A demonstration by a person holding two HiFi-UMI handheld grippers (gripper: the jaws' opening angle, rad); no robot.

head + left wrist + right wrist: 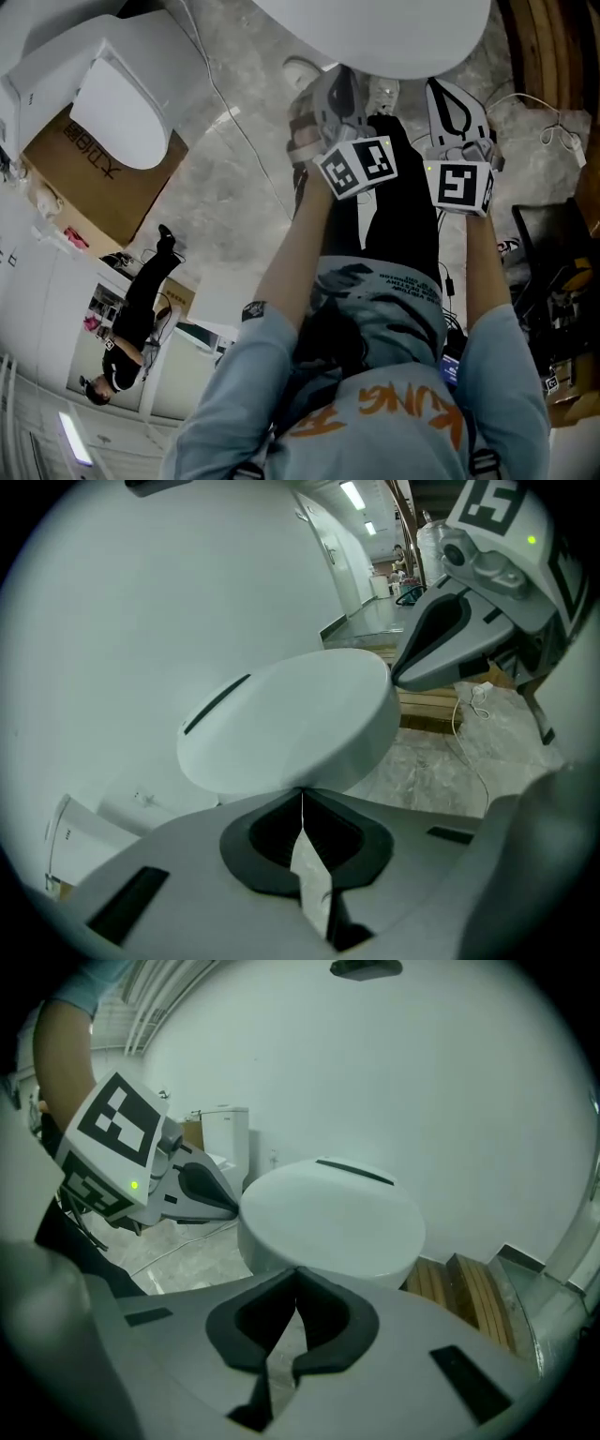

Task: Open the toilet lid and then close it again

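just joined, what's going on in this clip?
A person holds a gripper in each hand at a white toilet. The toilet lid lies flat, closed. The left gripper and the right gripper are side by side, both shut with nothing between their jaws, tips at the lid's front edge. Whether either tip touches the lid cannot be told.
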